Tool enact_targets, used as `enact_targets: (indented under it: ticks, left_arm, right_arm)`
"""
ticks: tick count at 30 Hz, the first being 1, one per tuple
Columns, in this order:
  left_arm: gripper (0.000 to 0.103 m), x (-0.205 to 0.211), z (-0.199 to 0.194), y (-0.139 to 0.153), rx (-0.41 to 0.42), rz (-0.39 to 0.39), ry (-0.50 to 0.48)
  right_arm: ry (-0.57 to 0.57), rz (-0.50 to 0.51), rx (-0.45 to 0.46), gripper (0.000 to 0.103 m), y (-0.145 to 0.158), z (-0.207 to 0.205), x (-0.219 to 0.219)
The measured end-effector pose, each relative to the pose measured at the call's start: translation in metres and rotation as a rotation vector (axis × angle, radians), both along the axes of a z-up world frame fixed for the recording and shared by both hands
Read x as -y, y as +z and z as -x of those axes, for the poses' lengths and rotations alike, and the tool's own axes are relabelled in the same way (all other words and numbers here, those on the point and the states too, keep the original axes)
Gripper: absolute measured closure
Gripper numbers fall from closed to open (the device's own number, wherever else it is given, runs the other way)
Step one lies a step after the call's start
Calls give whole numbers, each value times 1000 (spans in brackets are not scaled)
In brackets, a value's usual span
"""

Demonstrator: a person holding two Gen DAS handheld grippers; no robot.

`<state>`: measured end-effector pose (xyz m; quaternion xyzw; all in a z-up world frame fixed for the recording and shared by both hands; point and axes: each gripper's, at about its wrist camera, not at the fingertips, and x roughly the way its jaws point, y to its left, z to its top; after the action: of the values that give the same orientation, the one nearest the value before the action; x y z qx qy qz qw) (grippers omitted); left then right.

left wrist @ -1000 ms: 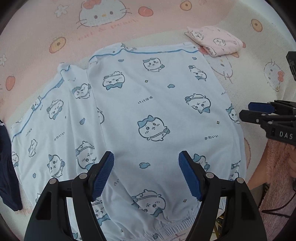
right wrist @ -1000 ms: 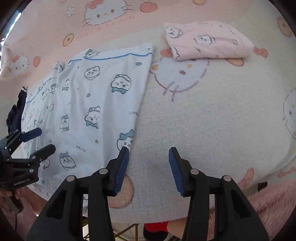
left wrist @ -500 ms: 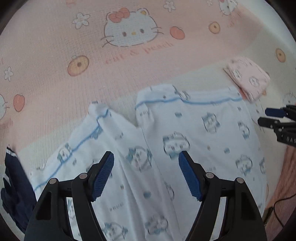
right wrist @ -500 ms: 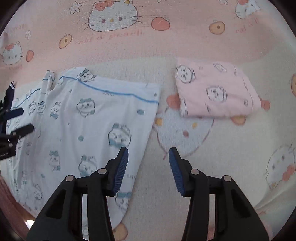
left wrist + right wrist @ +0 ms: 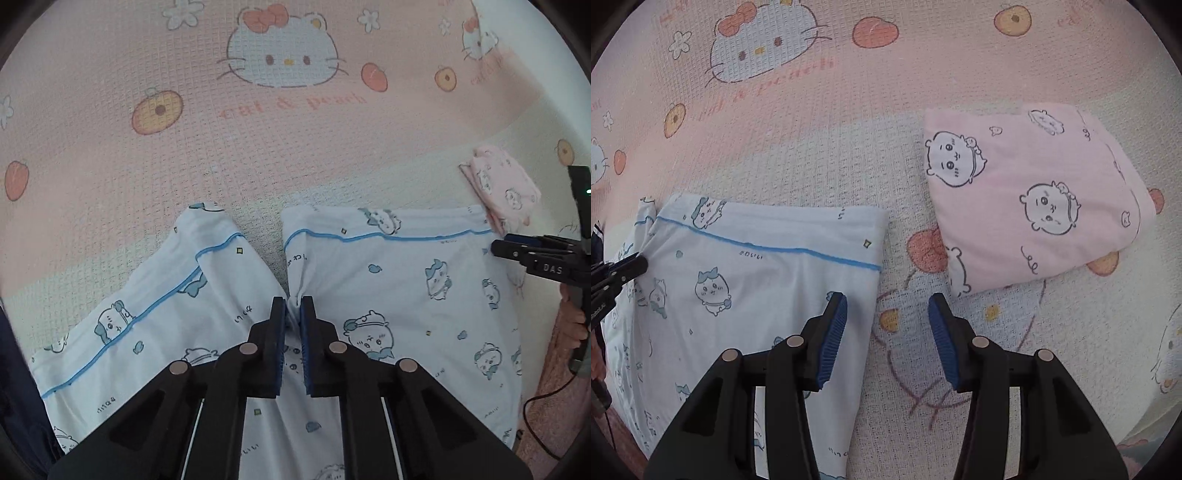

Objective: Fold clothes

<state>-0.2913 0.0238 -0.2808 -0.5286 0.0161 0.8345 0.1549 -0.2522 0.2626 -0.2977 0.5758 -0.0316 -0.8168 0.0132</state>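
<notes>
Blue-printed garment [image 5: 406,295] pinched in left tool [image 5: 292,314]; right tool [image 5: 888,325] beside.

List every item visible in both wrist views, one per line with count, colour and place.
Pale blue printed garment: one, light blue with blue piping, spread on the blanket, nearest the tongs.
Pink folded garment: one, pink with cartoon faces, folded, right of the blue garment.
Blanket: one, pink and cream with cat and peach print, under everything.
Dark navy cloth: one, navy, at the far left edge.
Cable: one, black, lower right.
Left tongs: black with blue pads, shut on the blue garment's fabric.
Right tongs: open, over the blue garment's right edge.
</notes>
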Motion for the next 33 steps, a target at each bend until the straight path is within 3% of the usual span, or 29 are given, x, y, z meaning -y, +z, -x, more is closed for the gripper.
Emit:
enact_targets:
  ticks: [2, 5, 9, 11, 14, 16, 18, 19, 20, 22, 25, 27, 30, 31, 33]
  left_arm:
    - [95, 8, 1, -4, 20, 1, 18]
    - [90, 15, 15, -24, 137, 18, 30]
    - [86, 6, 20, 15, -19, 2, 11]
    - [80, -4, 31, 19, -38, -20, -22]
    - [63, -18, 54, -4, 37, 27, -16]
    - [63, -23, 64, -19, 75, 62, 5]
    - [65, -27, 71, -30, 103, 82, 33]
    - [73, -28, 70, -28, 93, 64, 35]
    - [92, -31, 70, -27, 99, 31, 15]
    - [92, -41, 70, -18, 62, 18, -25]
    - [92, -54, 71, 4, -23, -32, -87]
    - [92, -60, 75, 8, -52, -23, -101]
    - [89, -64, 91, -19, 18, -4, -103]
    - [85, -62, 98, -30, 38, 12, -98]
    - [73, -55, 101, -24, 14, -14, -80]
  right_arm:
    - [23, 25, -8, 56, 6, 3, 4]
    - [48, 25, -19, 56, 7, 13, 6]
    - [58, 18, -19, 56, -5, 36, 3]
    - [63, 14, -19, 53, -11, 47, 1]
    - [70, 9, -19, 52, -20, 64, -2]
    - [73, 7, -20, 52, -23, 72, -5]
    - [67, 16, -27, 58, -18, 66, -12]
    - [64, 21, -31, 71, -15, 62, -15]
    - [61, 25, -34, 84, -13, 59, -19]
    - [55, 34, -41, 96, -7, 53, -26]
    - [46, 47, -51, 97, 1, 43, -36]
    - [40, 56, -58, 97, 6, 36, -43]
    - [31, 69, -69, 97, 14, 27, -54]
    - [28, 73, -72, 96, 17, 23, -57]
    - [9, 78, -60, 95, 9, 30, -57]
